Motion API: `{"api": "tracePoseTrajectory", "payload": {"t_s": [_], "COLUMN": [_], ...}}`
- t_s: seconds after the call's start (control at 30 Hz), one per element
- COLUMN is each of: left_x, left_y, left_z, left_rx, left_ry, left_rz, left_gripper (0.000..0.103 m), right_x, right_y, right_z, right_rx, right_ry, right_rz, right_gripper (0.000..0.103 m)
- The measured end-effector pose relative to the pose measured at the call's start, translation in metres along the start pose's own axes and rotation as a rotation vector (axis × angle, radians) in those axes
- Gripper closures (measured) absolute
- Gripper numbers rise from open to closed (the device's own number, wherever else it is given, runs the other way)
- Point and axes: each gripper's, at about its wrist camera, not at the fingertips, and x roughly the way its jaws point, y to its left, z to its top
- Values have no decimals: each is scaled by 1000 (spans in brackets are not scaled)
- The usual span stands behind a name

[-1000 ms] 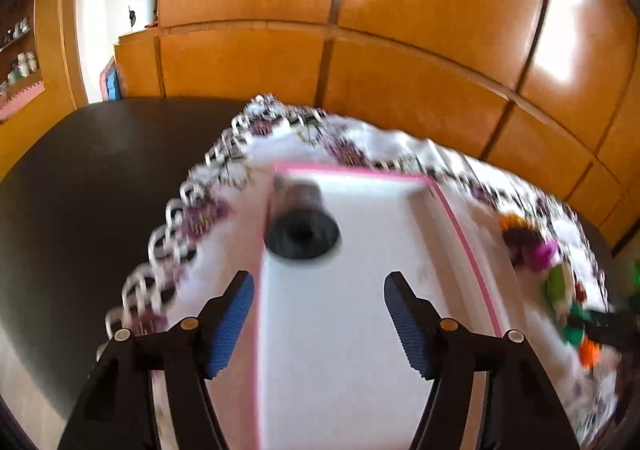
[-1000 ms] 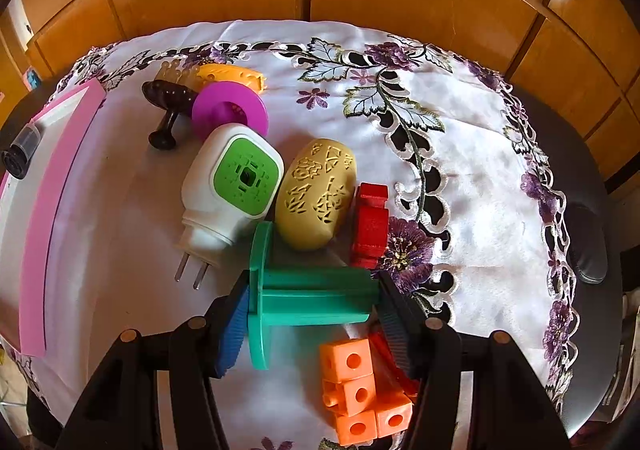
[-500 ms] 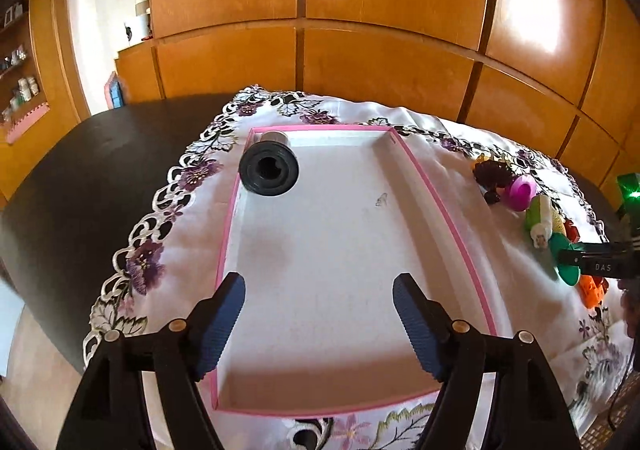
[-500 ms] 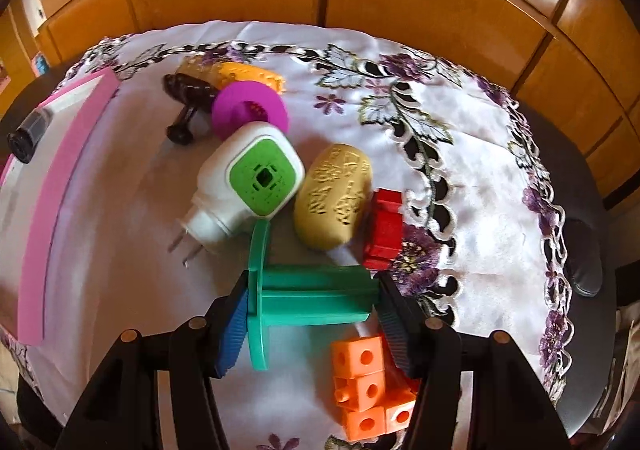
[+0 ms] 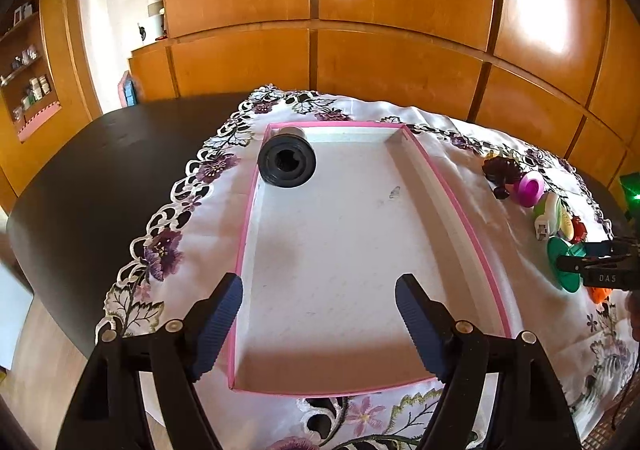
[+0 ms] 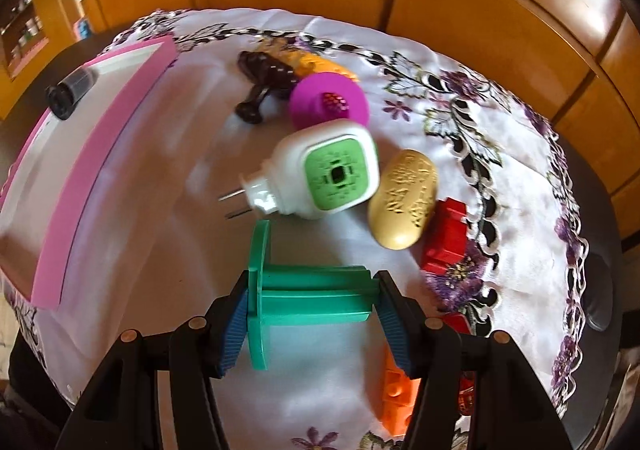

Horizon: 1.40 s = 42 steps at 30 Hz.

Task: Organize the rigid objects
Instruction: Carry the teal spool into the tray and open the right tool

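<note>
Risk 1: right tool point(image 6: 310, 312) grips the green spool point(image 6: 312, 300) end to end, one pad on the wide flange, the other on the bare core end. Small contact there, so I'd expect the spool to pivot or pop out if the wrist rolls during the carry.

Risk 2: the white plug-in unit point(image 6: 324, 170) sits just above the spool in the right wrist frame, prongs toward the flange; orange blocks point(image 6: 396, 398) lie just below right. A low swing could knock either one.

Risk 3: pink-rimmed tray point(image 6: 100, 154) is at left of that frame, wall raised. Spool flange could clip it if the approach is too low.

Position: spool lies horizontal, centre-bottom of the right wrist frame, clamped between the pads. Whether it's off the cloth, can't tell.

Left tool point(image 5: 318, 324): jaws have just been opening, wide apart now, nothing between them, hovering over the tray's near end. Black cylinder point(image 5: 287, 164) lies in the tray's upper-left corner, well apart from that tool.
</note>
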Motion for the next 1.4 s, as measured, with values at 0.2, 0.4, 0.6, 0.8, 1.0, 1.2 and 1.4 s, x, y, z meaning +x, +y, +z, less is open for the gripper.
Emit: {"api": "tracePoseTrajectory", "payload": {"t_s": [0.2,0.4,0.6,0.8,1.0,1.2,1.4], "left_x": [-1,-3,-7,-9,-10,-11,-7], "left_y": [7,11,21,32,54,86,118], "left_z": [-2,-5,-3,-2,-3,-8,-15], "left_rx": [-17,-26,-48,-80,-141,-204,-273], "left_ry": [0,-1,-16,-26,-28,-25,-9], "left_rz": [5,11,19,17,27,71,120], "left_gripper": [24,24,24,24,24,24,24], "right_x": [0,1,-2,-15,-44,-59,-36], "right_y": [6,6,21,43,75,145,224], "right_z": [-2,-1,0,3,25,54,84], "right_rx": [-27,-31,-63,-69,-45,-151,-260], "right_ry": [-2,-5,-5,-29,-118,-176,-137], "right_rz": [3,3,38,79,176,259,291], "right_gripper": [43,44,44,44,44,44,44]}}
